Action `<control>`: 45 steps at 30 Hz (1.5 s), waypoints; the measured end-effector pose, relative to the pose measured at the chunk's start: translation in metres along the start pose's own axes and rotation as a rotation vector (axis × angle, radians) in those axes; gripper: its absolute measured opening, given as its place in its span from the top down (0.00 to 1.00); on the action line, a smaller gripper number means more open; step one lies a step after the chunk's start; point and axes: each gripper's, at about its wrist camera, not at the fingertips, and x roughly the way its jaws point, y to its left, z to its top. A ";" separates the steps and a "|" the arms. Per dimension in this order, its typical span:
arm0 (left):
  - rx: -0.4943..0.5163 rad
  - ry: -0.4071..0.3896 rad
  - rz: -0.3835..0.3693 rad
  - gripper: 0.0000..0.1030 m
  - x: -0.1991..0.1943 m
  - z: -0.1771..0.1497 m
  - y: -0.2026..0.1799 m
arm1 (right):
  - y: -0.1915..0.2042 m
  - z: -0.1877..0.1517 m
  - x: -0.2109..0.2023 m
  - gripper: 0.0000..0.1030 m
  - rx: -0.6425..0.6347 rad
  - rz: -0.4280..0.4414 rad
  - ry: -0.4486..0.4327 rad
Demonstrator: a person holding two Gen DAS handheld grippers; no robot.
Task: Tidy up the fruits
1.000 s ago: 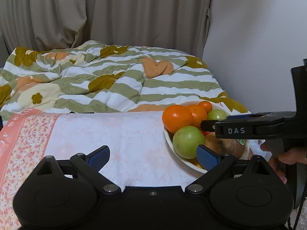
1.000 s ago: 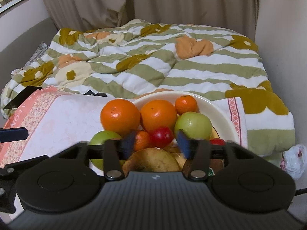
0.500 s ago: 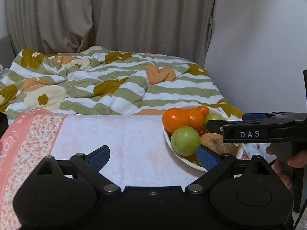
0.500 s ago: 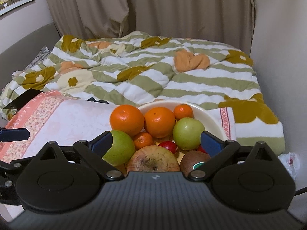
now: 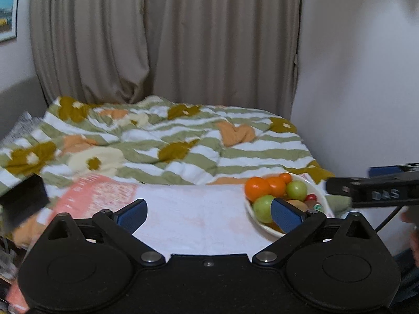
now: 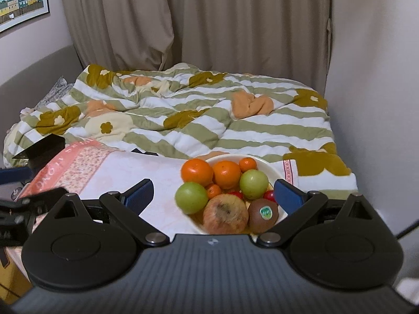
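A white bowl (image 6: pixel 278 169) sits on a pink-and-white cloth (image 6: pixel 136 168). It holds oranges (image 6: pixel 197 171), green apples (image 6: pixel 253 184), a worn brownish apple (image 6: pixel 225 214), a kiwi with a sticker (image 6: pixel 263 213) and small red fruits. My right gripper (image 6: pixel 213 192) is open and empty, pulled back above the bowl's near side. My left gripper (image 5: pixel 208 213) is open and empty over the cloth, left of the bowl (image 5: pixel 322 201). The right gripper's body (image 5: pixel 371 192) shows at the right edge of the left wrist view.
A striped floral quilt (image 6: pixel 199 115) covers the bed behind the cloth. Curtains (image 6: pixel 235 21) hang at the back, a white wall (image 6: pixel 374 78) stands at the right. A black object (image 6: pixel 42 147) lies at the cloth's left end.
The right gripper opened from around the small fruits and drew back and up from the bowl. The left gripper also drew back and rose. All fruit stayed in the bowl.
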 end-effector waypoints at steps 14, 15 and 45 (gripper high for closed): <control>0.048 -0.012 0.017 0.00 -0.033 -0.013 0.064 | 0.056 -0.032 -0.059 0.00 0.079 -0.133 0.027; 0.043 -0.011 0.012 0.00 -0.034 -0.014 0.067 | 0.058 -0.034 -0.060 0.00 0.078 -0.135 0.027; 0.037 -0.027 -0.020 0.00 -0.034 -0.014 0.080 | 0.074 -0.044 -0.050 0.00 0.103 -0.161 0.052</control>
